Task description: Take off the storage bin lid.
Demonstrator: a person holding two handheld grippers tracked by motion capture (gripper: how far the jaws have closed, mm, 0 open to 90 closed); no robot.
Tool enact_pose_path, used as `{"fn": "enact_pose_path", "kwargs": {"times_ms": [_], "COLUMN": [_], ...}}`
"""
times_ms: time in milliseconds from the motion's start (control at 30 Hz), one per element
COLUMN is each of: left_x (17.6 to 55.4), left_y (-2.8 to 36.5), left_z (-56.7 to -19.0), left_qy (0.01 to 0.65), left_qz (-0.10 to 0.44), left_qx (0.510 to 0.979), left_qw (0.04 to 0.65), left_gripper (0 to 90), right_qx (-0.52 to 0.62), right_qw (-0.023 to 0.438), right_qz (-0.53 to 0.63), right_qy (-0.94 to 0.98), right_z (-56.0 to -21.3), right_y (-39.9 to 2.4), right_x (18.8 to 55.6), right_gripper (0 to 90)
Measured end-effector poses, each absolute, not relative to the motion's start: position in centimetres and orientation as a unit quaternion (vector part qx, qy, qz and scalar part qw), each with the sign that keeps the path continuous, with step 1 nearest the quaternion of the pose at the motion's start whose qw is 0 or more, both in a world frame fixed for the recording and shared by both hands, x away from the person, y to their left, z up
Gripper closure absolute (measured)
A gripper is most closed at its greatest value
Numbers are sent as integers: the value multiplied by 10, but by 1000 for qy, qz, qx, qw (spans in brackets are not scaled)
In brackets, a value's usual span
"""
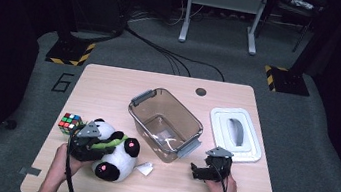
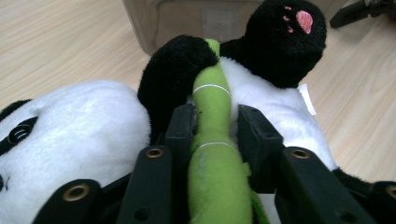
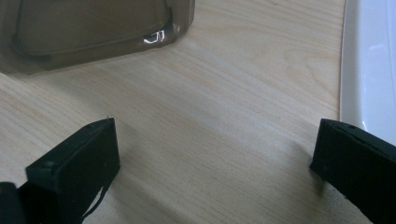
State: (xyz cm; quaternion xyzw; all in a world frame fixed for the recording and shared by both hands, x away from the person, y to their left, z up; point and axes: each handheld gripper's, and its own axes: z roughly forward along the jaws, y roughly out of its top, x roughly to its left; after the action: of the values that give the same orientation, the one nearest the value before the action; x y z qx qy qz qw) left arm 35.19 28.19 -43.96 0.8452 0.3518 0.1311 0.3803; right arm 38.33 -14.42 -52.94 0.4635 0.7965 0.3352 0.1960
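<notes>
A black-and-white plush panda (image 1: pixel 117 158) lies on its back at the front left of the table, with a green bamboo stalk (image 1: pixel 111 143) across its chest. My left gripper (image 1: pixel 100 145) sits on top of it. In the left gripper view the two jaws press on either side of the green stalk (image 2: pixel 212 93), above the panda's white belly (image 2: pixel 84 130), so my left gripper (image 2: pixel 214 123) is shut on the stalk. My right gripper (image 1: pixel 196 172) rests at the front right and points left. Its jaws stand wide apart over bare wood, so my right gripper (image 3: pixel 215 149) is open and holds nothing.
A clear plastic bin (image 1: pixel 132 109) with grey handles stands mid-table, just beyond the panda (image 2: pixel 187 18) and ahead of the right jaws (image 3: pixel 93 28). Its white lid (image 1: pixel 251 153) lies to the right. A Rubik's cube (image 1: pixel 69 122) sits left of the panda. The panda's white tag (image 1: pixel 144 168) lies on the wood.
</notes>
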Motion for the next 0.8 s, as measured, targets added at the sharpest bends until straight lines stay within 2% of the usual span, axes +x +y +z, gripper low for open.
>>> {"fn": "enact_pose_path", "kwargs": {"times_ms": [200,800], "left_x": [347,340], "left_y": [286,300], "left_z": [-439,-414], "left_qy": [348,326], "left_qz": [137,143], "left_qx": [838,834], "left_qw": [398,421], "left_gripper": [742,751], "right_qx": [460,460], "right_qw": [196,196], "right_qz": [333,333], "right_qy": [799,799], "right_z": [-529,-529], "right_y": [-145,-145], "right_x": [383,383], "right_gripper": [0,0]}}
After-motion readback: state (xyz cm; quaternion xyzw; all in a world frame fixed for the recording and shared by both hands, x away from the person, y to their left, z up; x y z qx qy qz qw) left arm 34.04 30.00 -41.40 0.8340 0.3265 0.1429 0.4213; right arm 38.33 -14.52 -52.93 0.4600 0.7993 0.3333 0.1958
